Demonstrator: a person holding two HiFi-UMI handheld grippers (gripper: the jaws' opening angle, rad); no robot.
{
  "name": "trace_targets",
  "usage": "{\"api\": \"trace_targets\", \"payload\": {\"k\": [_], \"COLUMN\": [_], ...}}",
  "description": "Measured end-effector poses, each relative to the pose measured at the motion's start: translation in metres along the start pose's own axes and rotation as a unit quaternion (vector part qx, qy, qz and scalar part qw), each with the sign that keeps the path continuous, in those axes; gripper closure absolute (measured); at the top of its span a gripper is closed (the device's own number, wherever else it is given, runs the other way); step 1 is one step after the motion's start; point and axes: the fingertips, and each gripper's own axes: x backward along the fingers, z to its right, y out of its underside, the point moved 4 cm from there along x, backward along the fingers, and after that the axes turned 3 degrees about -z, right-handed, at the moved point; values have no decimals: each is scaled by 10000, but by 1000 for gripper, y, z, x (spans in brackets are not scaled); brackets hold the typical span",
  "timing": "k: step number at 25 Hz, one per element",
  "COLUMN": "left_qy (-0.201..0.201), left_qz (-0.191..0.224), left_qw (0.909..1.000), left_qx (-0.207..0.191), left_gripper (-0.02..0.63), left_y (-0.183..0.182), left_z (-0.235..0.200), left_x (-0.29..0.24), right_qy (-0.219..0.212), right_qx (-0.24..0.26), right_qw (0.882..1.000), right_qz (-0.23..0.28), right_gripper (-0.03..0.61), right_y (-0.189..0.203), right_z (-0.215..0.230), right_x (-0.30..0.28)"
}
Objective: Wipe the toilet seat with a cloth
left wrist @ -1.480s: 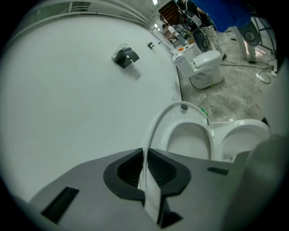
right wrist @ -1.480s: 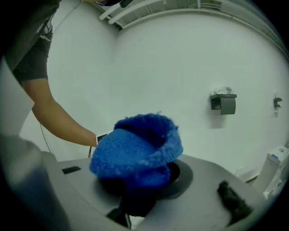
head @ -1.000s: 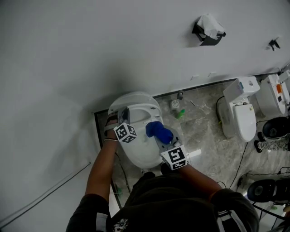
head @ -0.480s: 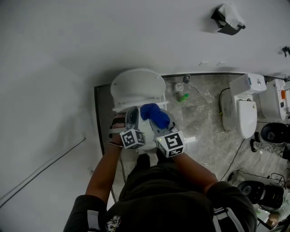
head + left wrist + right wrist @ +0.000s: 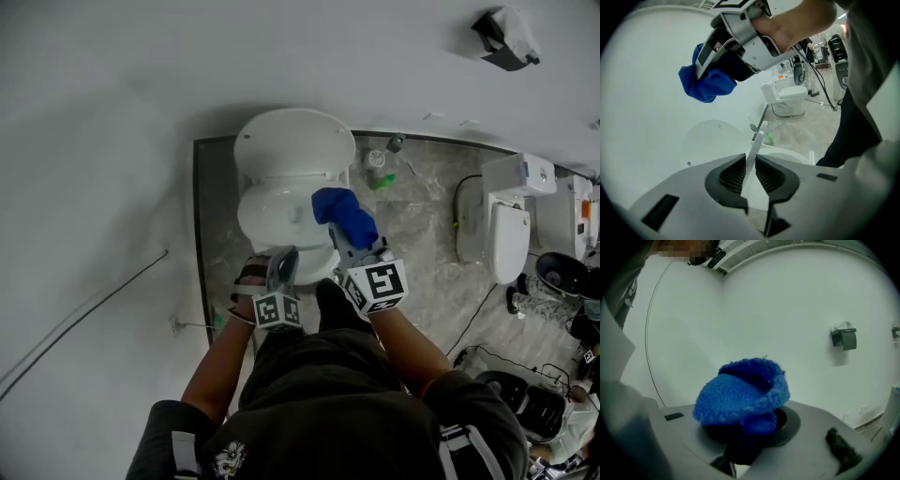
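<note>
A white toilet stands against the wall with its lid (image 5: 291, 148) raised and its seat (image 5: 267, 217) down. My right gripper (image 5: 343, 234) hovers over the right side of the seat, shut on a bunched blue cloth (image 5: 343, 214). The cloth (image 5: 743, 397) fills the right gripper view and hides the jaws. The left gripper view shows that cloth (image 5: 706, 82) raised against the wall. My left gripper (image 5: 284, 257) is at the seat's front edge. Its jaws (image 5: 750, 171) stand a narrow gap apart and are opening, with nothing between them.
A second toilet (image 5: 501, 225) stands on the marble floor to the right, with cables and dark appliances (image 5: 539, 398) beyond it. A green bottle (image 5: 382, 181) lies by the wall behind the toilet. A paper holder (image 5: 506, 37) hangs on the wall. A thin cable (image 5: 84, 309) runs along the left wall.
Both grippers have drawn back toward the toilet's front. The left one came off the back left of the seat. The right one carried the cloth to the right side.
</note>
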Motion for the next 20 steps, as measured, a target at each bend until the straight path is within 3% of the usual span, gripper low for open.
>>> {"api": "trace_targets", "payload": {"k": [3, 7, 9, 11, 16, 20], "left_qy": [201, 753, 1078, 1373, 1881, 2302], "left_qz": [-103, -284, -481, -694, -1237, -1630], "left_qw": [9997, 9968, 9922, 9844, 9643, 9431], "left_qx": [5, 20, 405, 849, 1395, 1763], "left_gripper": [546, 549, 571, 573, 574, 574], "left_y": [7, 26, 37, 46, 80, 115], "left_z": [23, 66, 85, 102, 157, 194], "left_x": [3, 1, 0, -5, -31, -59], "right_qy": [108, 101, 9, -108, -214, -300], "right_qx": [-82, -202, -268, -290, -385, -399], "right_qw": [9998, 9992, 9985, 9978, 9957, 9935], "right_qz": [-132, -335, -467, -586, -814, -1026], "right_gripper": [482, 482, 482, 482, 482, 482], "right_y": [13, 37, 52, 63, 93, 118], "right_z": [9, 12, 7, 3, 1, 1], "right_x": [2, -1, -4, -6, -14, -18]}}
